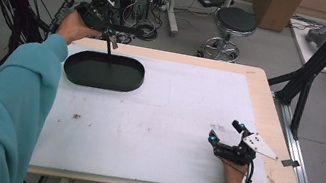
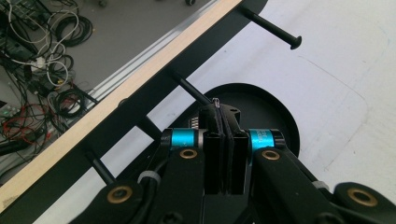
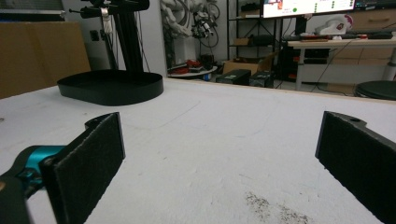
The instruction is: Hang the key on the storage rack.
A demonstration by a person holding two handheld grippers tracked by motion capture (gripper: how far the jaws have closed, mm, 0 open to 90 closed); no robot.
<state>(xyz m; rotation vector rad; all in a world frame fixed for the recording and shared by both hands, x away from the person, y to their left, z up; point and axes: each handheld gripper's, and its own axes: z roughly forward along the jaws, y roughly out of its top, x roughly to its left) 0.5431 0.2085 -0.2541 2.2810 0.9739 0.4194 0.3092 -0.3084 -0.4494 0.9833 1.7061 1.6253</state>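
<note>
Left gripper (image 2: 223,140): I'm pinching a small wire ring, jaws fully closed, above the black stand (image 1: 104,68).
Stand: sitting on the table's (image 1: 156,120) far left, pegs (image 2: 271,29) looking bare.
Right gripper (image 1: 227,137): I'm resting it wide open, empty.
Progress: hanging seemingly not yet done.

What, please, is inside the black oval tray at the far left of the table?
A thin black upright post rises from the black oval tray, whose floor otherwise looks bare. In the left gripper view the left gripper covers part of that floor.
</note>
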